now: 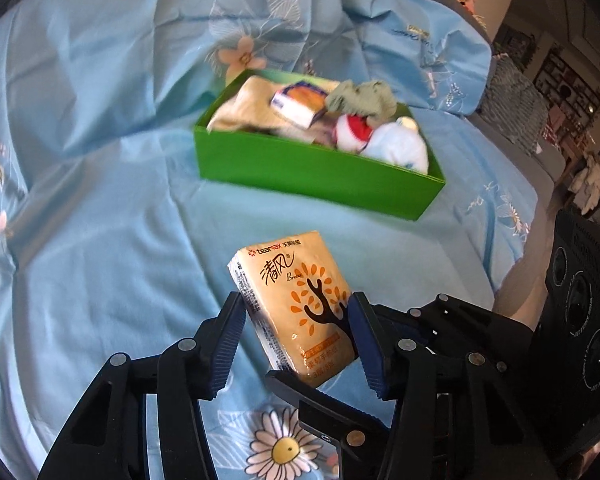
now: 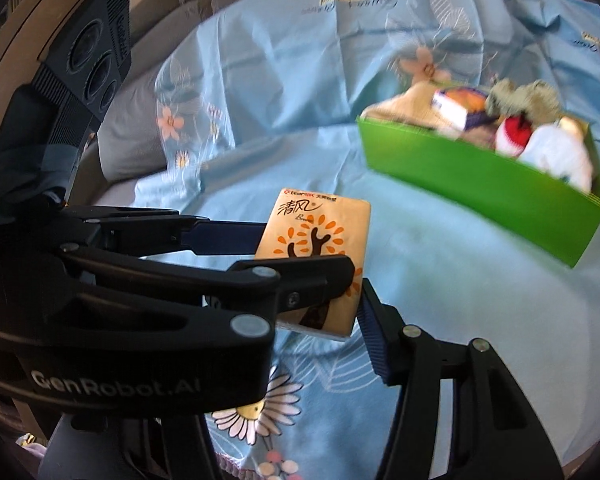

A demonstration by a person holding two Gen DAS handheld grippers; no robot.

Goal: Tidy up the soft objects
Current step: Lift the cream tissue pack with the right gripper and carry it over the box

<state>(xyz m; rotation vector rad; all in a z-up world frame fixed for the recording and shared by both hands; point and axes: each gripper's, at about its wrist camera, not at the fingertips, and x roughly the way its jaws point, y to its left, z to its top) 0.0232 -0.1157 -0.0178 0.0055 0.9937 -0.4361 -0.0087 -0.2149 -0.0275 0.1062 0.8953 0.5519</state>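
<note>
A beige tissue pack (image 1: 296, 304) with an orange tree print is held between the pads of my left gripper (image 1: 298, 314), above the blue sheet. The same pack shows in the right wrist view (image 2: 320, 236), with the left gripper's fingers (image 2: 220, 236) around it. My right gripper (image 2: 340, 320) sits just below and beside the pack, partly hidden by the left gripper; its right finger (image 2: 374, 344) is by the pack's lower corner. A green box (image 1: 320, 176) beyond holds several soft items.
The green box (image 2: 480, 188) holds a beige cloth (image 1: 244, 108), another tissue pack (image 1: 300, 104), a grey-green cloth (image 1: 362, 98) and a red-and-white plush (image 1: 380, 140). The blue flowered sheet (image 1: 100, 240) covers the bed. Room furniture stands at far right.
</note>
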